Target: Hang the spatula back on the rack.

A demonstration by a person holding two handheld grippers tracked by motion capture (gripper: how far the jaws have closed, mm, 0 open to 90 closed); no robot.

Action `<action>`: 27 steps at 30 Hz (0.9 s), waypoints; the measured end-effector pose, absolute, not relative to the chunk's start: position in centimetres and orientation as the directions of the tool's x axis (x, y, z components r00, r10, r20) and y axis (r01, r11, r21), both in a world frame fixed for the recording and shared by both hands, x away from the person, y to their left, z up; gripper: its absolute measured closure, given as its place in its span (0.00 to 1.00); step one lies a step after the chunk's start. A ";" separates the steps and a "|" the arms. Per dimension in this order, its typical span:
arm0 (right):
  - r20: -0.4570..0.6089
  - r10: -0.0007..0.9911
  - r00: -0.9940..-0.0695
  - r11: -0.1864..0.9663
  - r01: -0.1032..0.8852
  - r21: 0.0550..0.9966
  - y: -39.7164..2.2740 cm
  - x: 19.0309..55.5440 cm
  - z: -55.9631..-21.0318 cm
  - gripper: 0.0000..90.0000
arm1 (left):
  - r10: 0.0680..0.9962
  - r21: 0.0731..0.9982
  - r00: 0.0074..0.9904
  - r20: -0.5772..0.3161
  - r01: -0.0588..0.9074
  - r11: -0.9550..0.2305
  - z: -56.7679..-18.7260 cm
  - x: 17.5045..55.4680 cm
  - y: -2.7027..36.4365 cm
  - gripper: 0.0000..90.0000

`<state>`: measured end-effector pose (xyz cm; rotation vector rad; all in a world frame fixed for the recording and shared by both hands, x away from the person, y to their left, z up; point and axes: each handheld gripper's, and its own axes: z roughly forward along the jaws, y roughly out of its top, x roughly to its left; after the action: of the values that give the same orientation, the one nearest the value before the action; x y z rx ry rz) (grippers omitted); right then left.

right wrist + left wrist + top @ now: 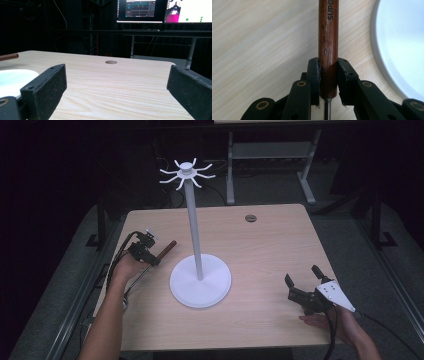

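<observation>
The left gripper [150, 251] holds a brown wooden handle [328, 47]: in the left gripper view its two black fingers [314, 75] press on either side of the handle near its lower end, where a thin metal shaft [327, 110] comes out between the finger bases. The handle runs straight on from between the fingers, well past their tips, and bears dark lettering on its upper part. In the high view the handle [167, 248] sticks out beyond the fingers toward the white pole [194, 227] of the stand, tilted a little upward, and stops short of it. The stand's round white base [200, 281] lies on the table [260, 245] just to the side of the left fingers; its rim curves past them in the left gripper view [397, 45]. At the top of the pole sits a crown of white hooks [186, 172].

The right gripper [303, 281] rests low near the table's near right corner, well apart from the stand, with the person's right hand [345, 325] behind it. Its fingers [47, 86] stand wide, with bare tabletop between them. Beyond their tips, farther along the table, is a small round grommet hole [111, 62]. Off to the side of one finger the edge of the white base and the end of the handle [8, 56] show.
</observation>
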<state>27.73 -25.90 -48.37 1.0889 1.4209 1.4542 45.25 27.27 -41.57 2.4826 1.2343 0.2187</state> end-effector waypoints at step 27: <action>0.041 0.954 -0.298 -0.037 0.018 0.999 -25.9 27.7 -48.4 0.02 | 0.780 0.682 0.617 -0.104 0.615 -0.396 -36.8 41.5 29.5 0.81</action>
<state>27.74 -25.91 -48.36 1.0890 1.4205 1.4542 41.47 29.47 -36.81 2.1402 1.0914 0.3027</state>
